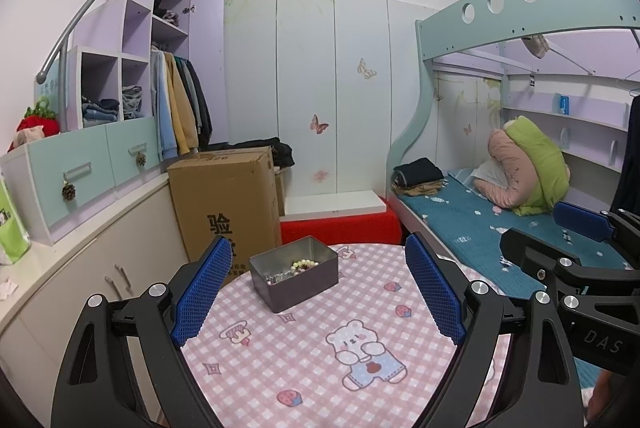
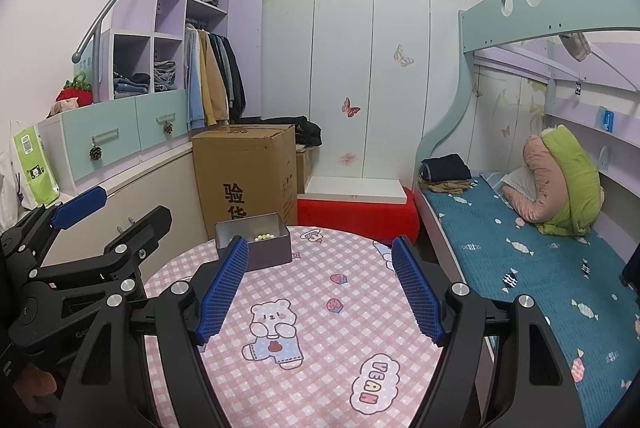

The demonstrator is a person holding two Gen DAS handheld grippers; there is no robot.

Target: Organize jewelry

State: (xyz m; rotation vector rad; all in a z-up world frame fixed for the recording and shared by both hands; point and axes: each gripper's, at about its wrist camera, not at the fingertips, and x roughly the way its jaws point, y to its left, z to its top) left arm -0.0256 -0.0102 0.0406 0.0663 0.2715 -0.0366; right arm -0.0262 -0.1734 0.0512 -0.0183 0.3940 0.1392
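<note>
Jewelry [image 1: 298, 267] lies heaped inside an open grey tin box [image 1: 308, 286] near the far edge of the round tabletop [image 1: 320, 356], which wears a pink checked cloth printed with bears and strawberries. Both claws hang over the near edge, side by side. Left claw [image 1: 320, 292] is spread wide, nothing between its blue pads. Right claw [image 2: 320, 290] is spread just as wide, also holding nothing. A cardboard carton [image 1: 224, 195] stands behind the tabletop.
</note>
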